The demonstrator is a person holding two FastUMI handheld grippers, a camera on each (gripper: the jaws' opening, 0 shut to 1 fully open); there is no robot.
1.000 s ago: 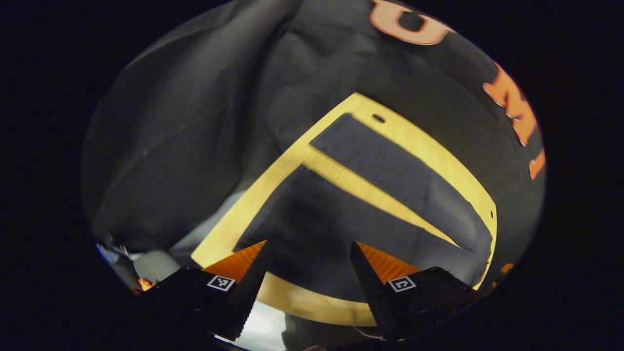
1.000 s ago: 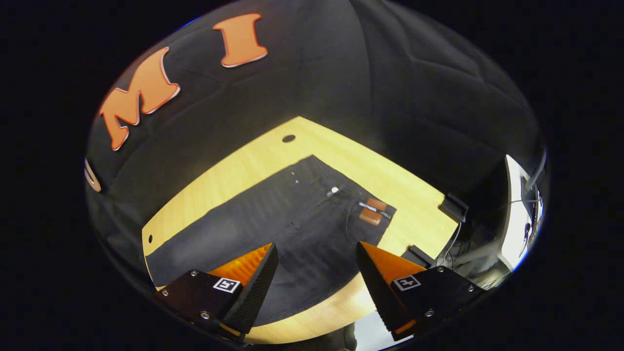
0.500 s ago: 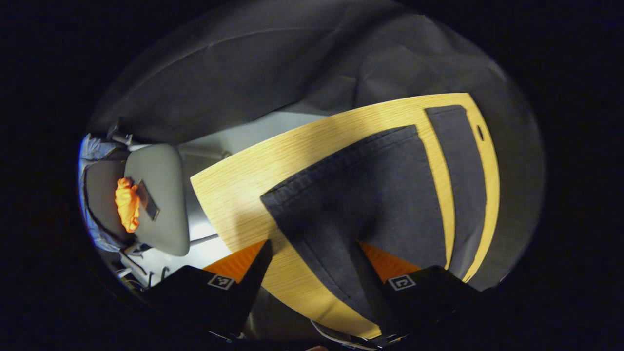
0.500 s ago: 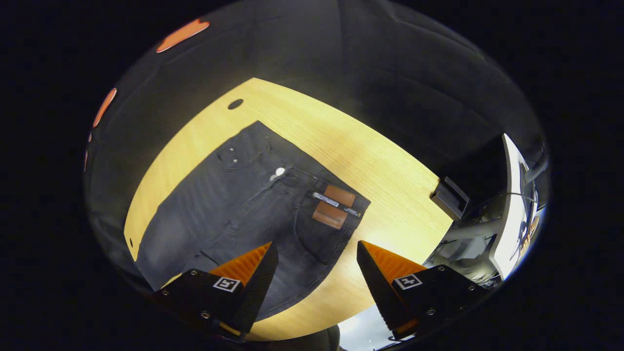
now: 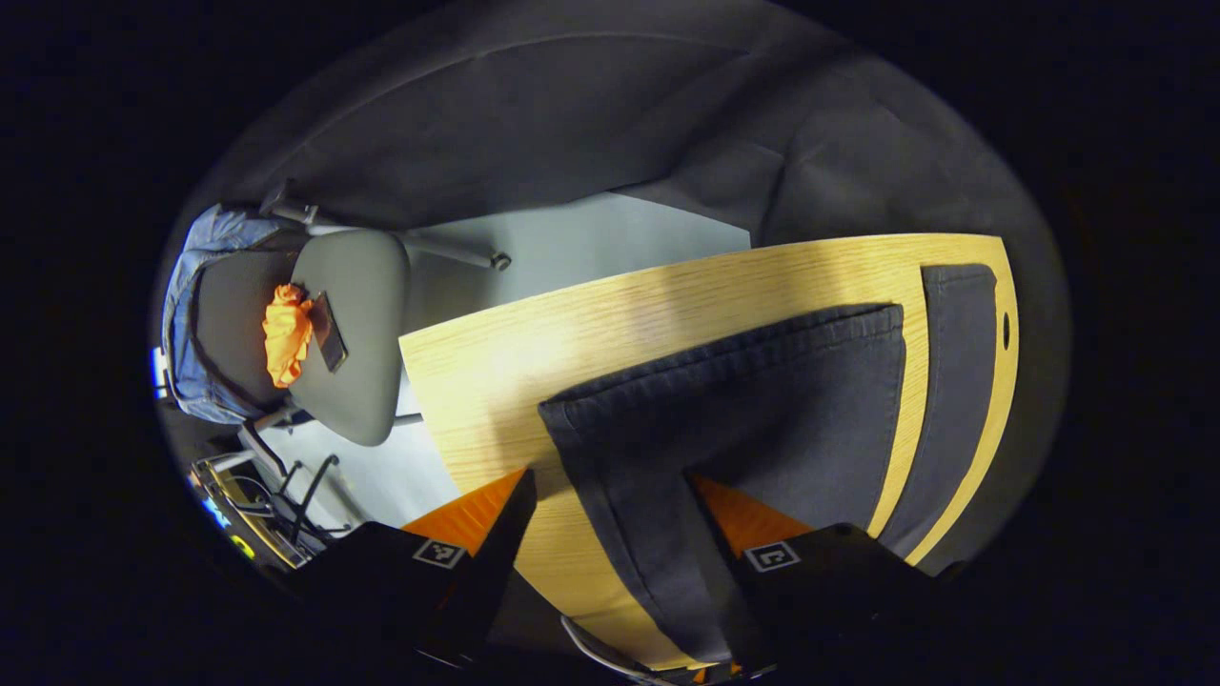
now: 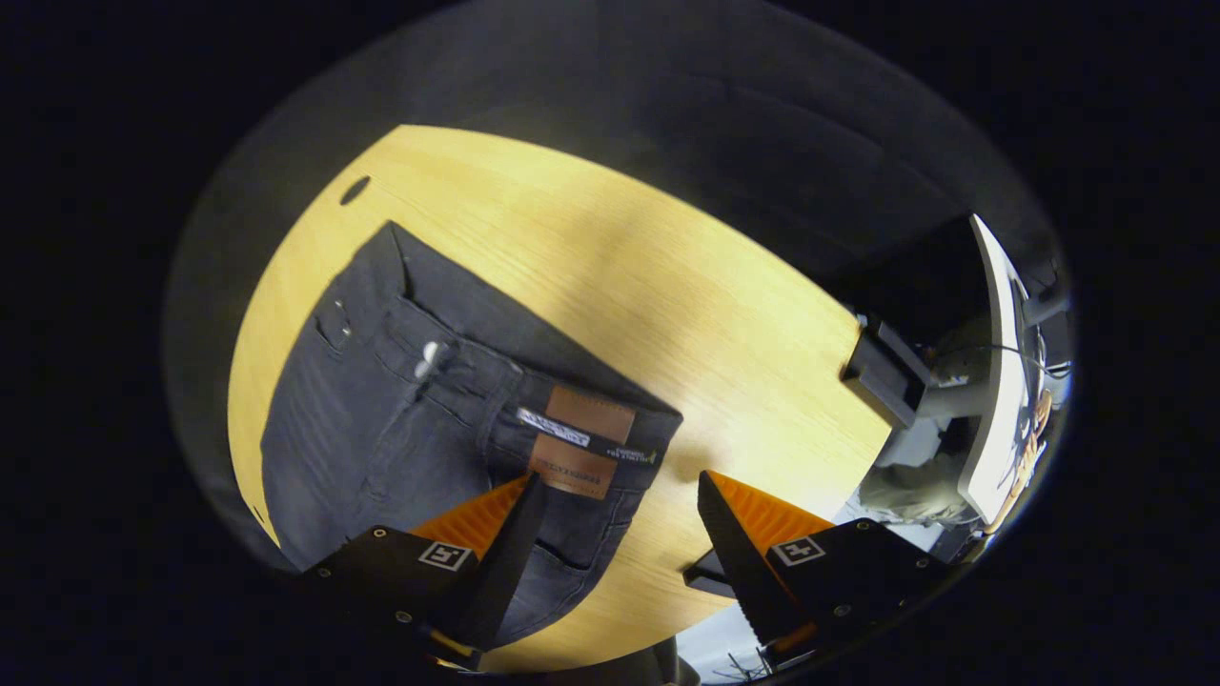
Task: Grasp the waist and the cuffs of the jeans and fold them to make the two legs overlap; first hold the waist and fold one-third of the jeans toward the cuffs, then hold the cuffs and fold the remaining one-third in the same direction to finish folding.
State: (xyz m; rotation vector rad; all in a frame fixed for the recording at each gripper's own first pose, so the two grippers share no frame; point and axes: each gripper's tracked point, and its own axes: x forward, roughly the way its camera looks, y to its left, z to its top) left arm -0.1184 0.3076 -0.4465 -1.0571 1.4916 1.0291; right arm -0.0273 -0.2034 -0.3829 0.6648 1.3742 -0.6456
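Left gripper (image 5: 610, 505) unclenched over near cuff (image 5: 715, 391), right gripper (image 6: 620, 514) unclenched by waistband (image 6: 581, 438) at 11 o'clock; I should pinch both hems squarely before folding.

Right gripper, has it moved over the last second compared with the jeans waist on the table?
Yes. The right gripper has come in toward the jeans; their waist end looks larger and nearer its open fingers, lying flat on the table.
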